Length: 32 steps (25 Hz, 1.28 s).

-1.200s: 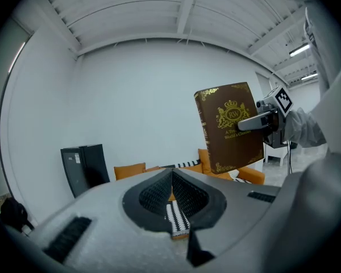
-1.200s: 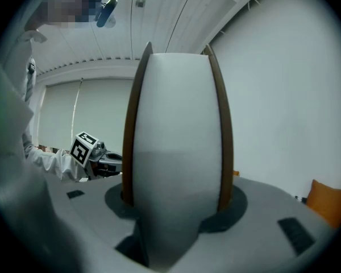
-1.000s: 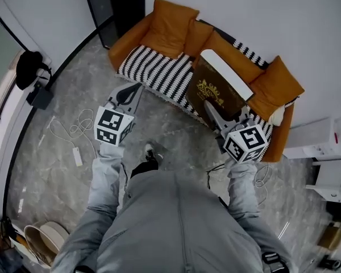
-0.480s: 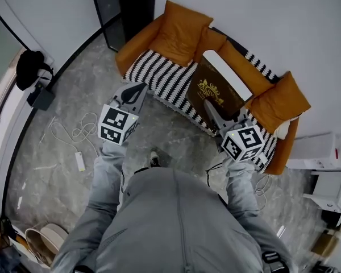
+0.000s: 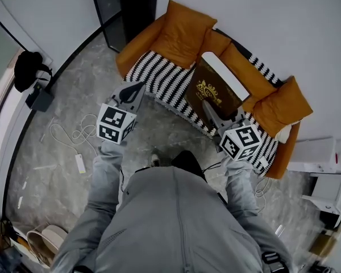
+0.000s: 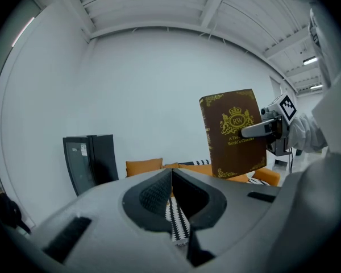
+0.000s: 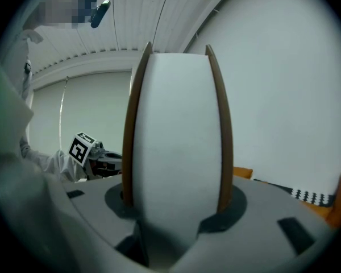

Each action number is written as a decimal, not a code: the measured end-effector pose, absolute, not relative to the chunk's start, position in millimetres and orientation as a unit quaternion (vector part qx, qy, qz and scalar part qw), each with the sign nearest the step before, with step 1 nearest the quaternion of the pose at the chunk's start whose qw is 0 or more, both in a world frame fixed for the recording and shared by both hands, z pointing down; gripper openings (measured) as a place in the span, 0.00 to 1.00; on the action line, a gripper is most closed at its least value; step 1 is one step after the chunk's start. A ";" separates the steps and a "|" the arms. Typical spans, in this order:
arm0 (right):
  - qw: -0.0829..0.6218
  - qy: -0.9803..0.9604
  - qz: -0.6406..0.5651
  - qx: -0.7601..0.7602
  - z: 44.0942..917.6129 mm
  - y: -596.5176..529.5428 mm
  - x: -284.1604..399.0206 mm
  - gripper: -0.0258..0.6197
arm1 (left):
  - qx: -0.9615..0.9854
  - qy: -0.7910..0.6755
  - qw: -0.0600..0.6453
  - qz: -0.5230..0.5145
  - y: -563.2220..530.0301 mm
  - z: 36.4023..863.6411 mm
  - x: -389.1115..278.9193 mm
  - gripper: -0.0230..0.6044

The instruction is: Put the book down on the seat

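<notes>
Right gripper (image 5: 211, 114) clamps the brown hardcover book (image 5: 213, 90) by its page edge, upright at 1 o'clock over the sofa's striped seat (image 5: 159, 78); likely a carry pose before lowering. Left gripper (image 5: 135, 89) at 11 o'clock, jaws together, empty.

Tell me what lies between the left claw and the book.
In the head view, only the black-and-white striped seat cover shows between the left claw and the book; nothing else lies on that stretch.
</notes>
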State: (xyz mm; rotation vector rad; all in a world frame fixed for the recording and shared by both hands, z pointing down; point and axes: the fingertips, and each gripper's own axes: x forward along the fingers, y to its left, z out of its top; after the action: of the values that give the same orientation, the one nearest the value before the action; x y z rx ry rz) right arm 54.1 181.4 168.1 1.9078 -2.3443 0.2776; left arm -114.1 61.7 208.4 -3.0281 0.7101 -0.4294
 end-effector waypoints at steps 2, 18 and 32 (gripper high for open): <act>0.066 -0.776 0.100 0.619 176.9 168.3 55.3 0.40 | -0.964 0.224 -0.003 -0.142 52.5 214.4 -110.1 0.08; 0.059 -0.818 0.168 0.546 224.0 11.4 113.1 0.41 | -0.940 0.295 -0.044 -0.167 -75.9 253.9 -69.7 0.08; 0.088 -0.846 0.241 0.468 306.5 -106.1 114.1 0.41 | -0.904 0.375 -0.097 -0.181 -160.8 318.7 -79.3 0.08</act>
State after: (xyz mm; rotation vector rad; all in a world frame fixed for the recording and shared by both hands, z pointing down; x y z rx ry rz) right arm 114.1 -106.1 306.5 1.3933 -2.5172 0.7179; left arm -79.3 -160.8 318.7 -3.0291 1.2576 -0.6083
